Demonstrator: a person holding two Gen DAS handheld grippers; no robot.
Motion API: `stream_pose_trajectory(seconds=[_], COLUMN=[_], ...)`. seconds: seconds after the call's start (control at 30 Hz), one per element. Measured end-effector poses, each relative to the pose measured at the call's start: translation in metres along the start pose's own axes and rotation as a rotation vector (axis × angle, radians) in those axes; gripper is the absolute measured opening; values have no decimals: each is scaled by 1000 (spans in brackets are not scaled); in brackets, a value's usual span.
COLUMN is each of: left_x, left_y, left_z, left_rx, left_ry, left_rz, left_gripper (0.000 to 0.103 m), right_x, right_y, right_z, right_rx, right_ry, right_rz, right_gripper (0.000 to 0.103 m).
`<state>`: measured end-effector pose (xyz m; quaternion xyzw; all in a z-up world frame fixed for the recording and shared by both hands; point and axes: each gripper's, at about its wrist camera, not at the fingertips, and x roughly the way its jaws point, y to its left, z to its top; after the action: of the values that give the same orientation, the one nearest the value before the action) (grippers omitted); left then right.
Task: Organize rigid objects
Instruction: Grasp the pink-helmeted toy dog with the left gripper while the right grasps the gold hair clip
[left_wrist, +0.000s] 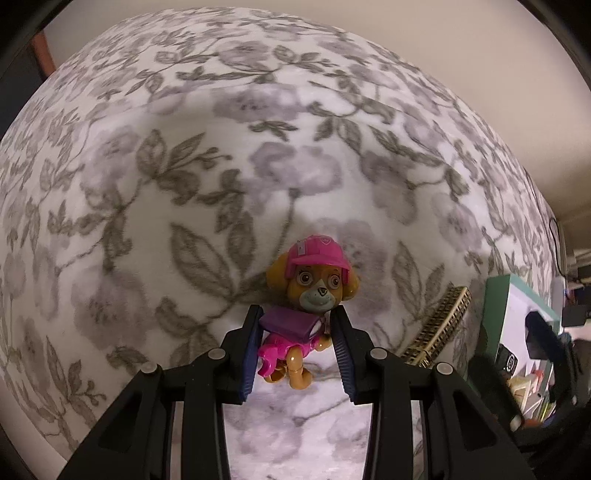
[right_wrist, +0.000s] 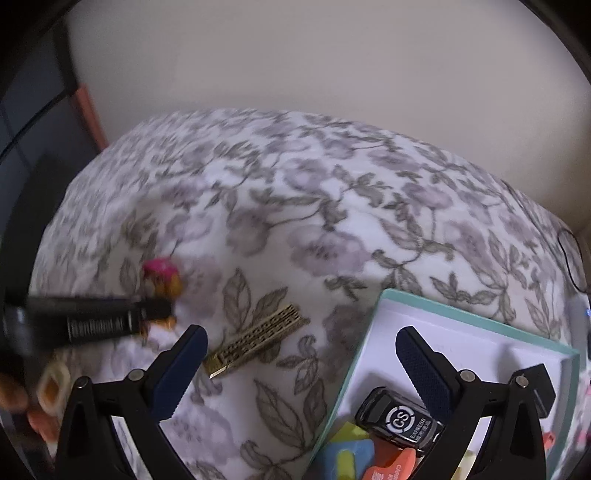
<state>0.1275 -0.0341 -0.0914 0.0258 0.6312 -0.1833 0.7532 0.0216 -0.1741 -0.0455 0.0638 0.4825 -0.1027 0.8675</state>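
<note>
A toy dog with a pink cap and pink suit sits between the fingers of my left gripper, which is shut on its body, on the floral blanket. In the right wrist view the toy shows blurred at the left, with the left gripper's finger in front of it. A gold comb-like piece lies on the blanket; it also shows in the left wrist view. My right gripper is open and empty, over the edge of a teal-rimmed white box.
The box holds a black CS-logo device, an orange tag and yellow and blue pieces. The box also shows at the right of the left wrist view. A wall stands behind the bed. A black cable lies at the far right.
</note>
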Motion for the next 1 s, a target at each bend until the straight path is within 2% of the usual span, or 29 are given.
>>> stream_pose_trajectory(seconds=[0.13,0.37,0.5,0.77,1.0], left_x=[-4,-1,-1,-2,-4], left_y=[10,3,3,6,10], left_z=[-2,-1,-1,-1,0], left_rx=[-6,-14,-19,-34,-59], left_ry=[4,6,7,9,11], left_rz=[-6,-11,-14,-25,-39], left_gripper=[39,39,38,39,39], right_x=[3,12,18,24,29], right_y=[9,21,24,27,38], right_z=[-6,-15,-20,-17,-9], right_rx=[-74,-195,-234,-227,-217], right_ry=[16,54,77,62,37], right_rz=[-35,-109,-111,-154,-126], right_gripper=[103,103,103,103,103])
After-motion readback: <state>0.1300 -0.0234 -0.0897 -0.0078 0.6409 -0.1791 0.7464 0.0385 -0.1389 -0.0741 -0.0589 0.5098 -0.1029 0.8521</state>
